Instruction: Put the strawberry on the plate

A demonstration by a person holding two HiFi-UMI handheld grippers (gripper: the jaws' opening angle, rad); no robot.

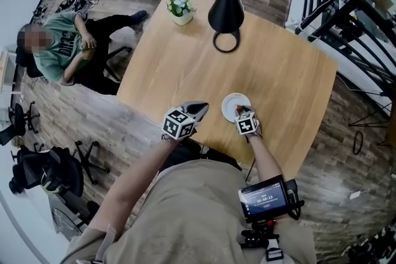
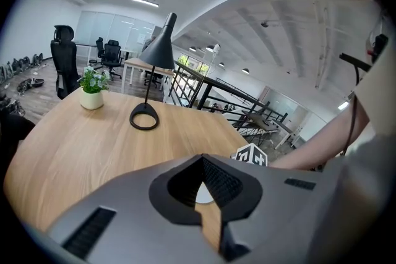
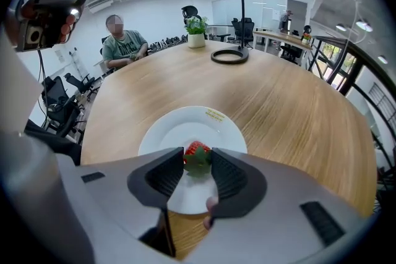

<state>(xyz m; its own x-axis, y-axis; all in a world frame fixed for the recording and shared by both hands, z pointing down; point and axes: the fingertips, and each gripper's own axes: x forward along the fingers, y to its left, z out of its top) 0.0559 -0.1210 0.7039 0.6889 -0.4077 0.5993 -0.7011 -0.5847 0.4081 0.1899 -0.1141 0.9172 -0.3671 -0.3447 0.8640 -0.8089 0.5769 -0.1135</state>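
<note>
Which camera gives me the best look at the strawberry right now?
Right gripper view: the strawberry sits large and central between the jaws of the right gripper, closed on it over the white plate. Head view shows only a red speck by that gripper's marker cube. Left gripper view does not show it.

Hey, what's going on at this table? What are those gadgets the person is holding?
A person at a wooden table holds a handheld gripper in each hand. The right gripper has a strawberry pinched between its fingers, right over a white plate; whether the berry already touches the plate can't be told. The left gripper is shut on nothing, off to the plate's left. A black lamp and a small potted plant stand at the far side.
</note>
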